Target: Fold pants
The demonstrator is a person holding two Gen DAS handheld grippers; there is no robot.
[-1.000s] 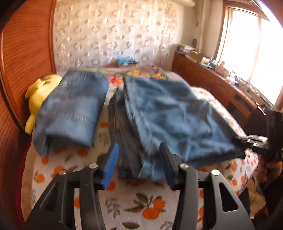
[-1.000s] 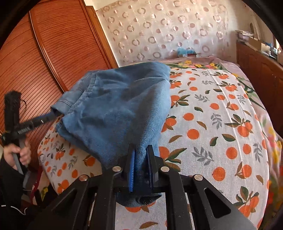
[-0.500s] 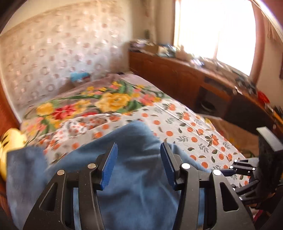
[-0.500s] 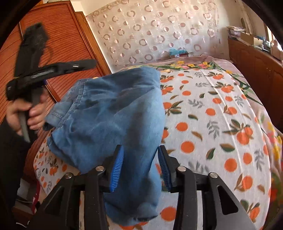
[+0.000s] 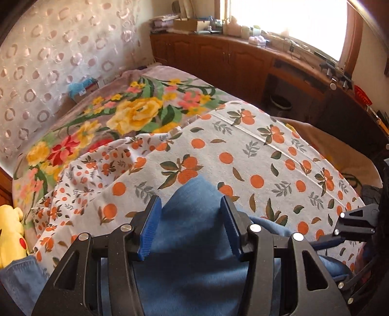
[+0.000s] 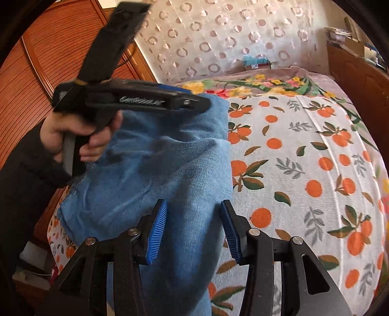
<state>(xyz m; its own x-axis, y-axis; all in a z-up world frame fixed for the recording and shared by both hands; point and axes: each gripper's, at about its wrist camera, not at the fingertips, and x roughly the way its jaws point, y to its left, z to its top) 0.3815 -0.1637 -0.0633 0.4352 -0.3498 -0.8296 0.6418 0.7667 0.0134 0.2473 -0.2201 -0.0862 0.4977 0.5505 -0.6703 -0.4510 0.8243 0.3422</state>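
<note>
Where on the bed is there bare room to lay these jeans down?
Free: the orange-print sheet between the jeans and the wooden cabinet, up to the floral blanket. Crowded: the wardrobe side, where the jeans and left gripper sit.

pants (image 6: 170,155): light blue denim | sheet (image 6: 304,170): white, orange-fruit print | blanket (image 5: 136,114): floral, yellow-red | plush toy (image 5: 9,233): yellow

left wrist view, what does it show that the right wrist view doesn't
Only the left wrist view shows the bright window, the long wooden cabinet under it and a yellow plush toy. Only the right wrist view shows the slatted wooden wardrobe and the hand holding the left gripper. Both show the blue jeans on the orange-print sheet and the flowered blanket.
</note>
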